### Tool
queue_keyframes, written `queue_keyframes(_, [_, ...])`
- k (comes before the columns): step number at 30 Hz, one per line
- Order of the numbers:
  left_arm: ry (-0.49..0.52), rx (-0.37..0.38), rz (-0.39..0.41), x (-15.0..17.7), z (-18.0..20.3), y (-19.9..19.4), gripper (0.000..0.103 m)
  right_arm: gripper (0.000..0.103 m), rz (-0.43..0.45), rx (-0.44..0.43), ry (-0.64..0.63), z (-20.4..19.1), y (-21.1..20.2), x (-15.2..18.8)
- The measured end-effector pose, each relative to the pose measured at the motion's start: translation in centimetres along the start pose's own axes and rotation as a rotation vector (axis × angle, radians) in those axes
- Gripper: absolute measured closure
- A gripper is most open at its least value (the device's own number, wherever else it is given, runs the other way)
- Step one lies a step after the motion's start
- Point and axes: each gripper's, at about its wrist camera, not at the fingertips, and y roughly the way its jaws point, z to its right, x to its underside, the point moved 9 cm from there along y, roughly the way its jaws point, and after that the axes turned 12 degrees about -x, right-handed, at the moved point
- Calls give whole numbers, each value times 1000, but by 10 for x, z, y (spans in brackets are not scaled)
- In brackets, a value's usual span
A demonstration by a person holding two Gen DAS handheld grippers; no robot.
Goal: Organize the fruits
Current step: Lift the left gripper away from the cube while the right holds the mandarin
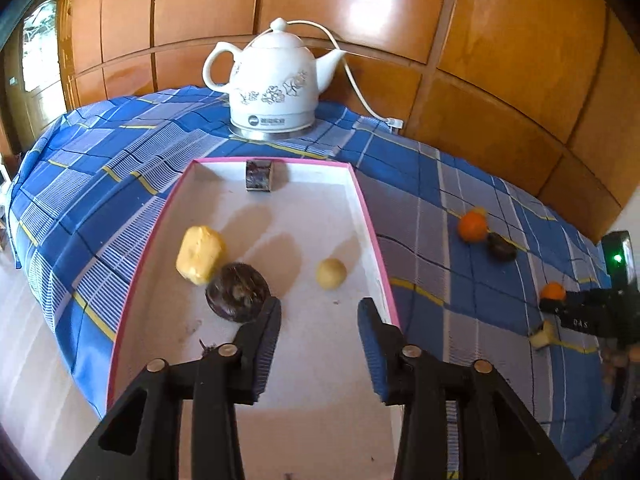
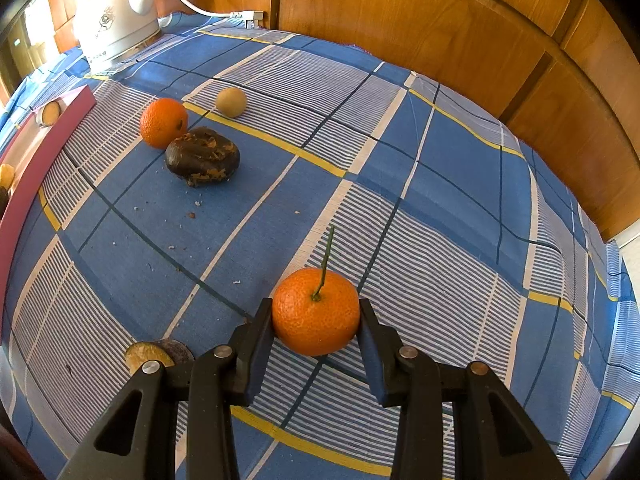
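- The pink-rimmed tray [image 1: 374, 216] lay on the blue checked cloth [image 1: 432, 184], just in front of the white kettle [image 1: 274, 80], and serves here as the landmark.
- Inside the tray, a dark round fruit [image 1: 237, 292] sat near its left wall, touching a pale yellow lumpy fruit [image 1: 200, 254] just behind it.
- A small tan round fruit [image 1: 331, 273] sat inside the tray near its right wall, apart from the other two.
- A small dark cylinder [image 1: 259, 175] stood against the tray's far wall.
- The left gripper [image 1: 319, 310] hovered over the tray's near half with its jaws parted and nothing between them; its left finger stood just beside the dark round fruit.
- To the right of the tray, on the cloth, an orange [image 2: 163, 122] touched a dark crumbly lump [image 2: 202, 156], with a small tan ball [image 2: 231, 101] just beyond them.
- Farther right of the tray, the right gripper [image 2: 316, 316] was clenched on a stemmed orange [image 2: 316, 312], both pads pressed to its sides.
- A cut yellow-faced piece [image 2: 150, 354] lay on the cloth between the tray and that gripper, partly hidden by the left finger.
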Motion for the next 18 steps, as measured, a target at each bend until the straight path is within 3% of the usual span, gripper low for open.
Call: queue_keyframes(18, [22, 5, 13, 12, 0, -12, 57, 63, 2, 6, 3, -1, -1, 1])
